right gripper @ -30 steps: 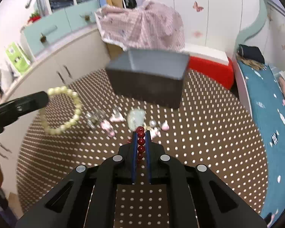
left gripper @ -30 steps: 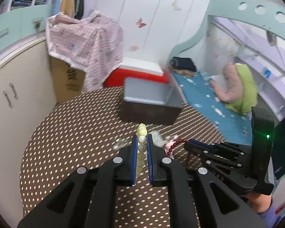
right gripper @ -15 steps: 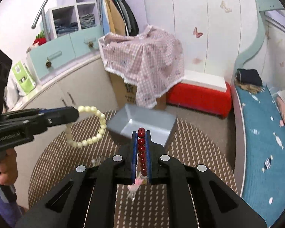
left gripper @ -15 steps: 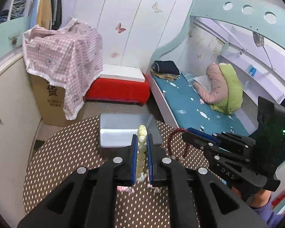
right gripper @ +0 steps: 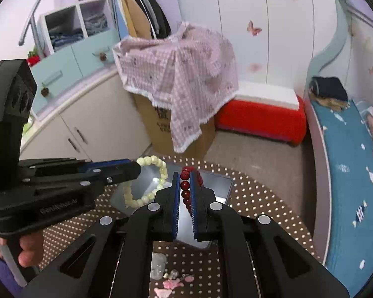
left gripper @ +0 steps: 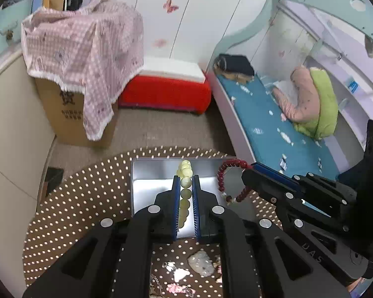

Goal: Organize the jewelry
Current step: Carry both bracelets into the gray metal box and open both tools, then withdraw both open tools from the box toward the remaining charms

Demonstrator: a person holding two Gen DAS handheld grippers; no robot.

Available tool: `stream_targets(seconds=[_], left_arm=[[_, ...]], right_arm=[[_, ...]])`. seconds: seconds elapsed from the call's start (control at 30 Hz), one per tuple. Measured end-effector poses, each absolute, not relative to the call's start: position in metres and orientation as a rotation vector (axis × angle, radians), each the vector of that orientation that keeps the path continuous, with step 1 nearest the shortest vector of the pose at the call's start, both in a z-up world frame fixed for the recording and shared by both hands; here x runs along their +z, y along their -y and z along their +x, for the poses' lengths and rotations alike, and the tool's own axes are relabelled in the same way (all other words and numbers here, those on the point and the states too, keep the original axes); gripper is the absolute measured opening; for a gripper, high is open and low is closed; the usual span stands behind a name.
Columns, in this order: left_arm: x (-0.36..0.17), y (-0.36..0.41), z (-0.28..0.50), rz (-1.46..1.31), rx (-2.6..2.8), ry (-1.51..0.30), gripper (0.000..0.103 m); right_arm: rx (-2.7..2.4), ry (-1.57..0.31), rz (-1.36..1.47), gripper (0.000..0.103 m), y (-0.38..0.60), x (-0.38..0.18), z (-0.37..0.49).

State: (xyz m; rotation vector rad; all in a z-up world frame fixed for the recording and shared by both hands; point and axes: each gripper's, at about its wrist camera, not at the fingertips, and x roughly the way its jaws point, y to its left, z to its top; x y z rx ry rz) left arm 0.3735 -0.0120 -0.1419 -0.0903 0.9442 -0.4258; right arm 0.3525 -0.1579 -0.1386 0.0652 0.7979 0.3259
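Observation:
My left gripper [left gripper: 185, 181] is shut on a pale yellow bead bracelet [left gripper: 184, 171] and holds it above the open grey box [left gripper: 146, 186]. The bracelet also shows in the right wrist view [right gripper: 159, 173], hanging from the left gripper [right gripper: 134, 167]. My right gripper [right gripper: 185, 177] is shut on a dark red bead bracelet [right gripper: 185, 186], also over the grey box [right gripper: 221, 186]. In the left wrist view the red bracelet [left gripper: 223, 173] hangs from the right gripper [left gripper: 248, 167] at the box's right edge.
The box stands on a round table with a brown dotted cloth [left gripper: 87, 193]. Several small jewelry pieces [left gripper: 201, 263] lie on the cloth in front of the box, also in the right wrist view [right gripper: 171, 280]. A cardboard box under a pink cloth [left gripper: 82, 49] and a red cooler [left gripper: 164, 94] stand beyond the table.
Both grippers have lifted their bracelets from the loose jewelry and carried them forward. They now hang over the open grey box.

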Motion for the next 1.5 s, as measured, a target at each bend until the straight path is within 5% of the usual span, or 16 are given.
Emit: stream_targets(seconds=[0.4,0.53,0.8,0.87,0.93,0.97,1.2,1.5], left_arm=[[-0.18,0.013,0.38,-0.058,-0.373,-1.012,0.009],[-0.179,0.013,0.378,-0.052,-0.357,-1.009,0.028],[-0.154,0.009,0.356,-0.056,-0.344,-0.939,0.046],[-0.144,0.007,0.346,-0.047,-0.331,-0.908,0.048],[-0.133,0.002,0.329,-0.029,-0.294,-0.853,0.06],[-0.13,0.0,0.323,-0.026,-0.283,-0.835,0.062],[-0.111,-0.021,0.261,-0.027,-0.185,-0.709,0.079],[-0.12,-0.031,0.207,0.031,-0.088,-0.653,0.081]], right_arm=[[0.31,-0.884,0.076,0.009,0.16,-0.185,0.362],[0.312,-0.887,0.075,0.01,0.159,-0.187,0.358],[0.3,-0.841,0.072,0.011,0.158,-0.166,0.337],[0.29,-0.82,0.071,0.016,0.162,-0.157,0.327],[0.264,-0.784,0.063,0.042,0.165,-0.146,0.313],[0.261,-0.769,0.064,0.045,0.167,-0.141,0.308],[0.242,-0.688,0.04,0.047,0.174,-0.111,0.256],[0.218,-0.68,0.026,0.053,0.175,-0.113,0.208]])
